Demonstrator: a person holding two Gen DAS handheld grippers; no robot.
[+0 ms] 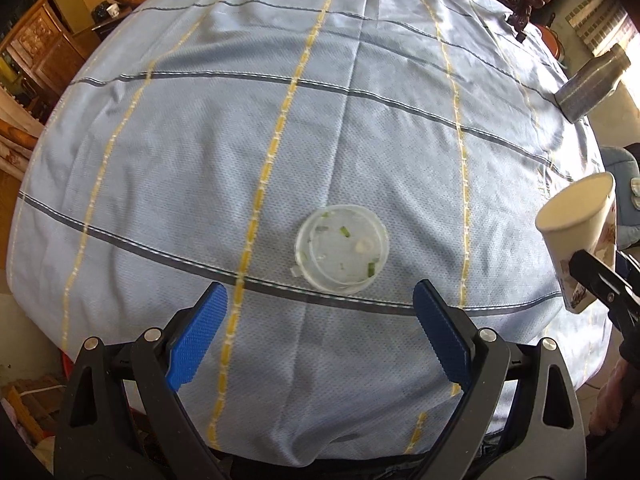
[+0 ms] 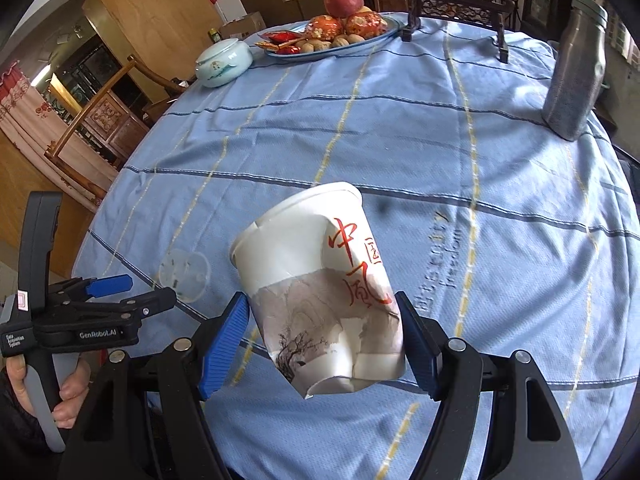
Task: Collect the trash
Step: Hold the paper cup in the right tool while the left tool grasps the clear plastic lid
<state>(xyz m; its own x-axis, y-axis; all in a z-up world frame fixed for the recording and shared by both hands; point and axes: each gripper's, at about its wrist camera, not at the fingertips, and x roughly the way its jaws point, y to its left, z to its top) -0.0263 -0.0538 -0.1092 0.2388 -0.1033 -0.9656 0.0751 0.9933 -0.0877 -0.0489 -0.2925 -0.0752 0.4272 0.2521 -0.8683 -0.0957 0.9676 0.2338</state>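
Writing on cup: red brush characters "中", "国" and "风" run down the side of the cup (image 2: 320, 292); below them is a grey ink print of a bare tree and hills.
Writing on cloth: faint grey lettering on the cloth (image 2: 400, 128) just right of the cup; the smaller line reads "freedom", the larger line is too blurred to read.
Writing on left gripper: "GenRobot.AI" on its body in the right wrist view, plus a small white label I cannot read in full.
Cup: white paper, crumpled and dented at its base, rim bent out of round, tilted with its mouth up and to the left, held above the cloth near the table's near edge.
Right gripper (image 2: 324, 344): clenched on the cup, blue pads pressing its lower sides.
Lid (image 1: 342, 249): clear round plastic, flat on the cloth, with bits of green onion and a pale smear on it.
Left gripper (image 1: 318, 330): released, jaws spread wide, empty, just short of the lid.
Far side: dish (image 2: 332, 50) of fruit and nuts, pale lidded jar (image 2: 223, 62), grey bottle (image 2: 576, 68).
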